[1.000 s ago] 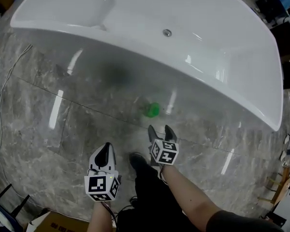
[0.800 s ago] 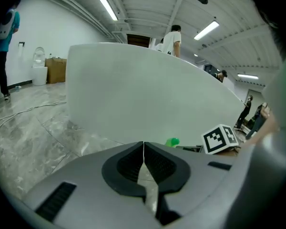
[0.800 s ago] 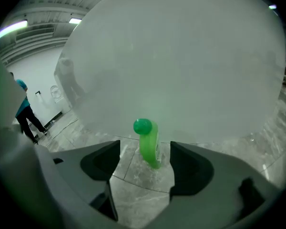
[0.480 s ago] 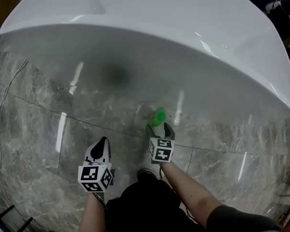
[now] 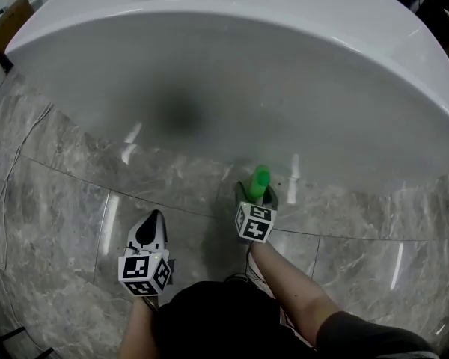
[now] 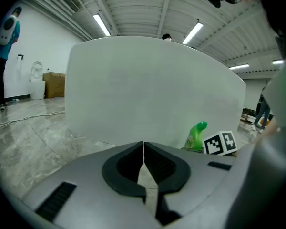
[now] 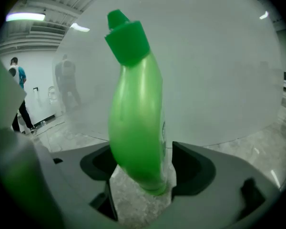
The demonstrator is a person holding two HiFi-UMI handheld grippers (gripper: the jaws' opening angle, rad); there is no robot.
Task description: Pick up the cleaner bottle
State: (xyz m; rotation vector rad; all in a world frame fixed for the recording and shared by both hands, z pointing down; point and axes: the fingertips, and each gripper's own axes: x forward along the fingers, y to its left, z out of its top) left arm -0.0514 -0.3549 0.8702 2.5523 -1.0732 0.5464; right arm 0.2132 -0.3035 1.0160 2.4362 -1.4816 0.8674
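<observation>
The cleaner bottle (image 5: 260, 179) is bright green with a bent neck and a green cap, and it stands on the grey marble floor close to the white bathtub's (image 5: 247, 66) outer wall. My right gripper (image 5: 256, 193) is shut on the cleaner bottle (image 7: 136, 118), a jaw against each side of its lower body. In the right gripper view (image 7: 140, 175) the bottle leans a little and floor shows under its base. My left gripper (image 5: 151, 226) is shut on nothing, lower left, apart from the cleaner bottle (image 6: 196, 136). In the left gripper view (image 6: 143, 149) the jaws meet.
The bathtub (image 6: 152, 89) curves across the whole far side just beyond the bottle. A thin cable (image 5: 7, 178) lies on the floor at the left. A cardboard box (image 6: 52, 84) and a standing person (image 6: 2, 56) are far off at the left.
My right gripper has gone forward to the bottle and its jaws now enclose it. The bathtub wall looms closer. The left gripper stays shut and has hardly moved.
</observation>
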